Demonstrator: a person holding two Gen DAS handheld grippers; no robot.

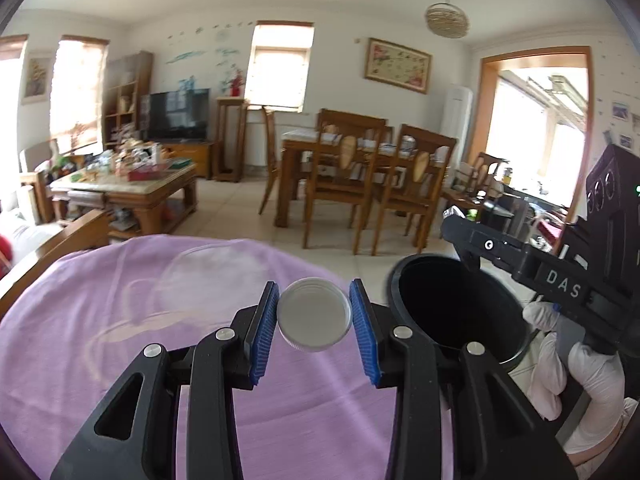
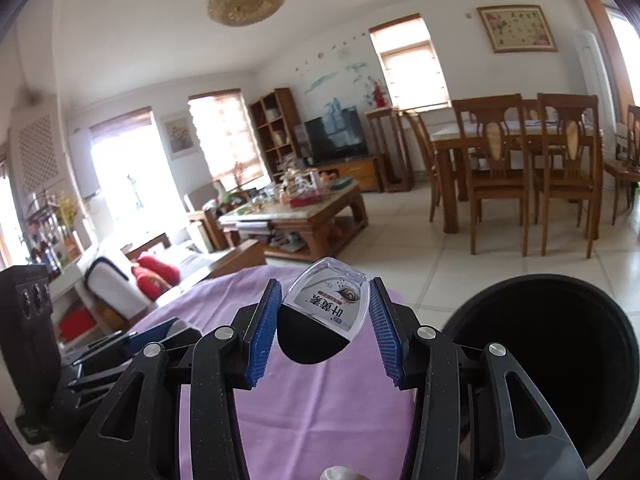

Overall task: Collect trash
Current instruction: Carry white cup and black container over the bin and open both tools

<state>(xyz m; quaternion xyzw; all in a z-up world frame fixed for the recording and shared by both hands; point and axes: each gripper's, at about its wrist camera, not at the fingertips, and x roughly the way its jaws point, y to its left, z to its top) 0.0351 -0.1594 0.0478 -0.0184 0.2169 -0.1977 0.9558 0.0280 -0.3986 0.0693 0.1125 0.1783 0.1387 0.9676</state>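
Left wrist view: the left gripper [image 1: 314, 316] is closed partway on a white plastic lid [image 1: 314, 314], both blue pads pressing its rim, and holds it clear above the purple cloth [image 1: 120, 320]. The black bin [image 1: 460, 304] stands just to the right, at the table's edge. Its mouth is open and its inside is too dark to show any contents. A gloved hand [image 1: 576, 376] holds the other tool over the bin's far rim.

Right wrist view: the right gripper [image 2: 324, 316] is closed partway on a small clear bottle [image 2: 328, 304] with a printed label and a black end, held above the cloth. The bin [image 2: 552, 352] sits near on the right, and again no contents can be seen.

Judgement: both pieces are picked up and the carry to the bin is in hand. Next, each piece must be brought over the mouth and released in turn, so the tools do not collide.
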